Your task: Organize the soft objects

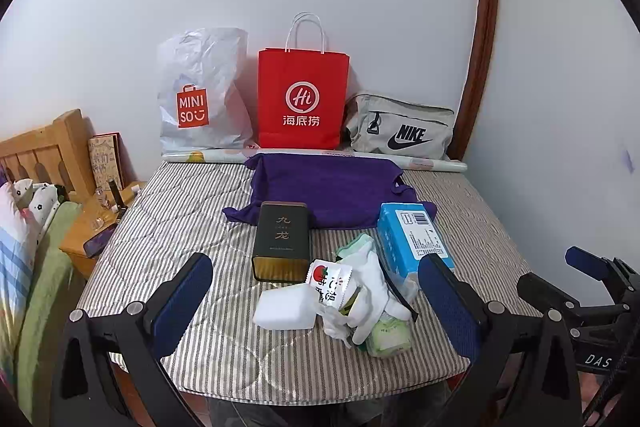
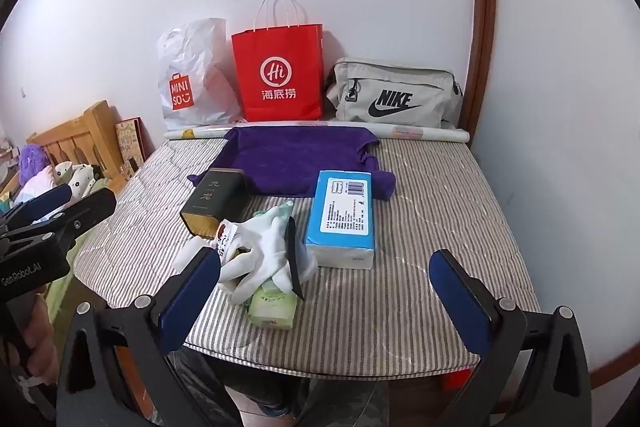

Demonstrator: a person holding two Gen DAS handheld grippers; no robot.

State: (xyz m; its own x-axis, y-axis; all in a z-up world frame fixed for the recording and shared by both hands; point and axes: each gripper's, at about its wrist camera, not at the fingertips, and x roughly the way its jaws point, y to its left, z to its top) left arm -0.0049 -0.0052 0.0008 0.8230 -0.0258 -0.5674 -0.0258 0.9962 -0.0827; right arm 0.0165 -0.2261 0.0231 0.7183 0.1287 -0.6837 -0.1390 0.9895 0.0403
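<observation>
Matt purple cloth towel, glossy red paper bag, quilted striped mattress

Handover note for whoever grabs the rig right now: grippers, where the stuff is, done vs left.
Left hand-held gripper: open, empty, above the near mattress edge.
Right hand-held gripper: open, empty, same.
Near-edge pile: white gloves, green tissue pack, white block, tomato sachet.
Behind: dark tin, blue tissue pack, purple cloth.
By the wall: Miniso bag, red Haidilao bag, Nike bag.
Done: nothing sorted. Left: everything.
</observation>
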